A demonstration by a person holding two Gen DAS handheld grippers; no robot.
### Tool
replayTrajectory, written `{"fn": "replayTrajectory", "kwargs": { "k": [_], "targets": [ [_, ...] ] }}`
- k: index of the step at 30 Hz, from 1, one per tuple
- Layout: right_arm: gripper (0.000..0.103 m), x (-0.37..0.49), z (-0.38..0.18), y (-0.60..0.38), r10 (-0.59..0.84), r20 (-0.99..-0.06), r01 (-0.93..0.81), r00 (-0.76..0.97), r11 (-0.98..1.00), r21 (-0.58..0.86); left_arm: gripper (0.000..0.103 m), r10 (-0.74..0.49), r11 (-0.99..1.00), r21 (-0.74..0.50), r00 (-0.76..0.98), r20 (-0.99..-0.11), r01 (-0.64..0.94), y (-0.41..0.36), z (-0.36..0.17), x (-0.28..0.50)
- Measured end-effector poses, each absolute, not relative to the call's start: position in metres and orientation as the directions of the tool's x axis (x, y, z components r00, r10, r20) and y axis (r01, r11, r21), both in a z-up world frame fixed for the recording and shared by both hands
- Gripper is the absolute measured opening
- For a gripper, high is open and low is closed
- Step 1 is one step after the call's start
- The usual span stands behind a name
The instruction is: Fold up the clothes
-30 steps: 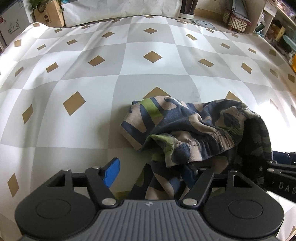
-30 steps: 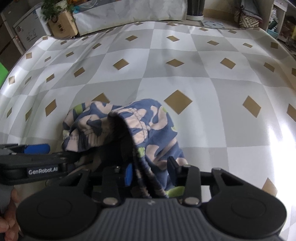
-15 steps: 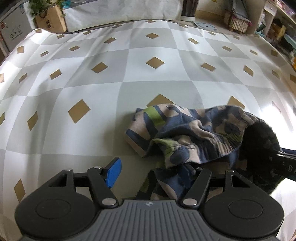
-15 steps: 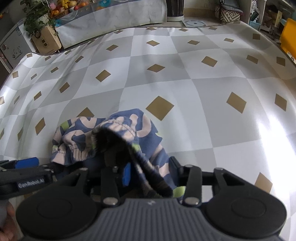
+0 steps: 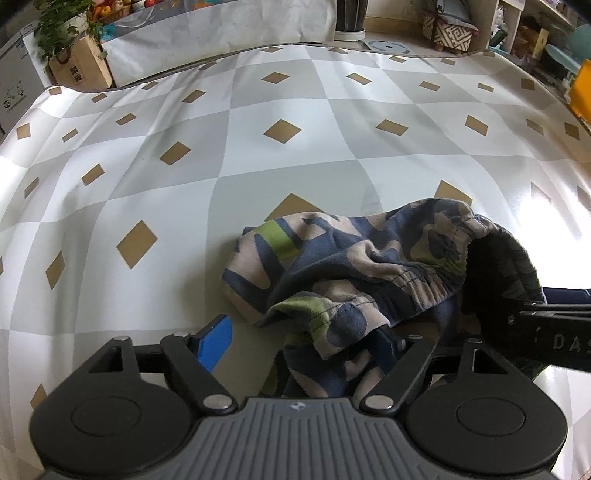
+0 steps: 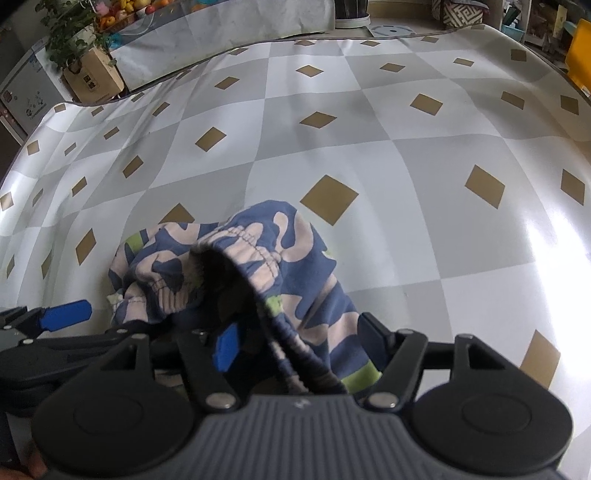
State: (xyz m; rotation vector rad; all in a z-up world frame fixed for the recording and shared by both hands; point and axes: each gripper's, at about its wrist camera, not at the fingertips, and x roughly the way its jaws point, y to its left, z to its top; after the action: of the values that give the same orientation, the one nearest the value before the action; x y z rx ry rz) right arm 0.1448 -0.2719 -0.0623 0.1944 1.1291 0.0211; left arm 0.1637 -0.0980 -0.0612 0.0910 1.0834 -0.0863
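A crumpled pair of shorts [image 5: 332, 258], blue with beige and green shapes, lies on the checked tablecloth [image 5: 258, 170]. My left gripper [image 5: 299, 343] stands over its near edge with the jaws opening. Its left blue pad [image 5: 214, 341] is clear of the cloth and a fold hangs over the right finger. From the right wrist, the shorts [image 6: 258, 254] show their elastic waistband gaping open. The jaws of my right gripper [image 6: 299, 341] are opening, with the waistband loose between the pads. Each gripper shows in the other's view: the right gripper [image 5: 554, 332] and the left gripper's blue pad [image 6: 66, 314].
The tablecloth [image 6: 406, 166] has grey and white checks with gold diamonds. A cardboard box [image 5: 79, 70] with a plant stands beyond the far left corner. A patterned basket [image 5: 448, 31] and a yellow bin [image 5: 581, 88] are at the far right. A hand [image 6: 33, 465] shows at the bottom left.
Both pairs of jaws have spread wider, the right ones much more. The raised waistband has slackened and sunk a little between the right fingers.
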Motion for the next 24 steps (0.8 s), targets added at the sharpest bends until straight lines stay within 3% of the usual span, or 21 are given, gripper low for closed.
{"fn": "replayTrajectory", "kwargs": {
  "k": [3,7,12,18,24],
  "targets": [
    [0.060,0.145,-0.066,-0.271,0.110,-0.898,0.081,0.426,0.984,0.159,0.078,-0.038,0.993,0.017,0.461,-0.887,0.116,-0.100,-0.063,0.165],
    [0.030,0.145,-0.065,-0.270,0.115,-0.891,0.073,0.439,0.984,0.163,0.077,-0.067,0.997,-0.043,0.478,-0.876,0.061,-0.091,-0.059,0.165],
    [0.019,0.145,-0.056,-0.276,0.094,-0.865,0.106,0.493,0.980,0.167,0.072,-0.034,0.999,-0.048,0.519,-0.854,-0.013,-0.076,-0.050,0.168],
    [0.023,0.149,-0.052,-0.289,0.059,-0.857,0.159,0.511,0.974,0.162,0.072,-0.056,0.996,-0.083,0.511,-0.858,-0.030,-0.068,-0.051,0.171],
    [0.049,0.148,-0.039,-0.280,0.082,-0.828,0.069,0.555,0.987,0.144,0.072,-0.074,0.994,-0.107,0.511,-0.856,-0.036,-0.067,-0.050,0.173]
  ]
}}
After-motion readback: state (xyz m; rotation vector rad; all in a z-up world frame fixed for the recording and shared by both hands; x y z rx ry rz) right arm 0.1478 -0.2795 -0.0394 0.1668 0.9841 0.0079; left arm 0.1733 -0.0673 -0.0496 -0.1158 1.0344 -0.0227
